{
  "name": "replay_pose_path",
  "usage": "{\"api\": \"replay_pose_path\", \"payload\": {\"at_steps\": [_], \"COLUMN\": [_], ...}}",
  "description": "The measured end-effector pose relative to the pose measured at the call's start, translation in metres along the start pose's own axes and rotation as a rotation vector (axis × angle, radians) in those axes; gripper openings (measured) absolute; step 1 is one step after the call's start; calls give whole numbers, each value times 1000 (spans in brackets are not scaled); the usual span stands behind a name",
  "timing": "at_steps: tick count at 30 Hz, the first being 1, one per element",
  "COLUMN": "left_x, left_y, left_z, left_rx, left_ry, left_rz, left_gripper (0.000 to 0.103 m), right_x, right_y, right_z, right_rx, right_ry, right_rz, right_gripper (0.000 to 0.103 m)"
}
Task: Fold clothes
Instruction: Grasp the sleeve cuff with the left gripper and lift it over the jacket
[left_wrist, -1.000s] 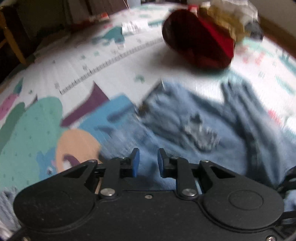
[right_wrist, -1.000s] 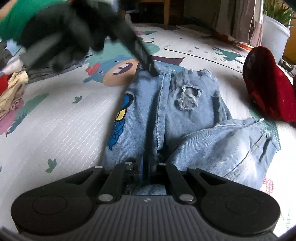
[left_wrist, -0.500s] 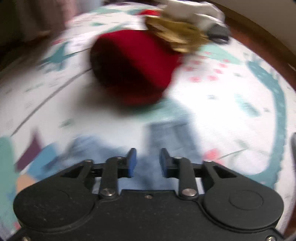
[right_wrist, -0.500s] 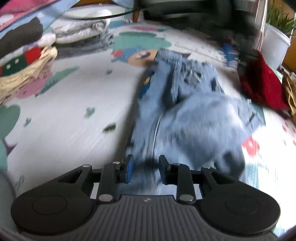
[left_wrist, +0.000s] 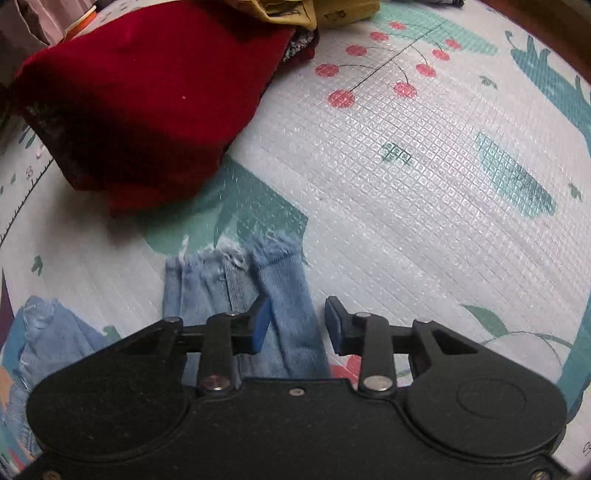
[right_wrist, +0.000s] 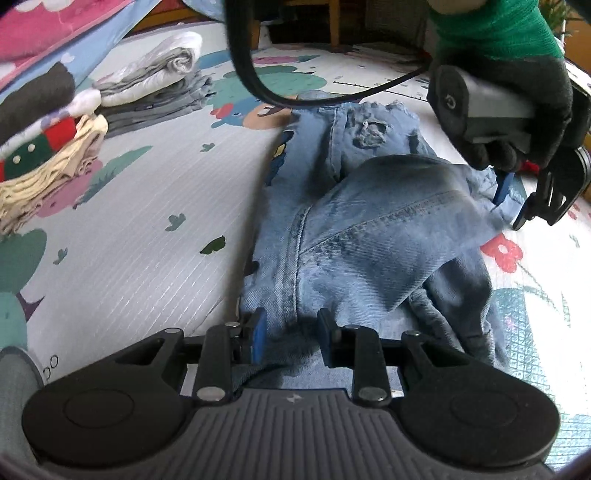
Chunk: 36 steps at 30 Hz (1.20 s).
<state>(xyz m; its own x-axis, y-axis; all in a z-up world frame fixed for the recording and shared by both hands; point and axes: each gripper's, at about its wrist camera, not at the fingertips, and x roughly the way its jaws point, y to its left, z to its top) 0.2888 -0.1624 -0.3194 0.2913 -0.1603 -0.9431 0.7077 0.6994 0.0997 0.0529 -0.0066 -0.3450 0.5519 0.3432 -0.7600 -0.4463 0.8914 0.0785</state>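
Left wrist view: the left hand-held gripper (left_wrist: 297, 325), jaws just narrowed but parted and gripping nothing, hovers over the jeans' (left_wrist: 273, 291) frayed hem on the play mat (left_wrist: 406, 192), near a red garment (left_wrist: 140, 99). Right wrist view: the right hand-held gripper (right_wrist: 290, 332), jaws apart after opening, straddles the jeans' (right_wrist: 369, 240) near end, unclamped, mid-mat; folded clothes (right_wrist: 155, 81) lie toward the far left edge.

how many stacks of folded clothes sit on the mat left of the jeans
2, in the right wrist view: a white and grey stack farther back, and a cream, red and green stack nearer at the left edge. More may lie out of frame.
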Motion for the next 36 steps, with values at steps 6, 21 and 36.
{"api": "replay_pose_path", "payload": {"at_steps": [6,21,36], "left_x": [-14,-180,-197], "left_y": [15,114,217], "left_z": [-5,-94,-169], "left_rx": [-54,-170,-449], "left_ry": [-32,-470,-485], "left_rz": [-35,-317,-217], "left_gripper": [2,2,2], "right_x": [1,-4,12], "right_y": [2,40,73], "right_z": [2,6,8], "right_rx": [-1,-143,-313], "right_ry": [-8,-77,13], "right_rz": [5,-61,-179], "right_gripper": [31,36,47]}}
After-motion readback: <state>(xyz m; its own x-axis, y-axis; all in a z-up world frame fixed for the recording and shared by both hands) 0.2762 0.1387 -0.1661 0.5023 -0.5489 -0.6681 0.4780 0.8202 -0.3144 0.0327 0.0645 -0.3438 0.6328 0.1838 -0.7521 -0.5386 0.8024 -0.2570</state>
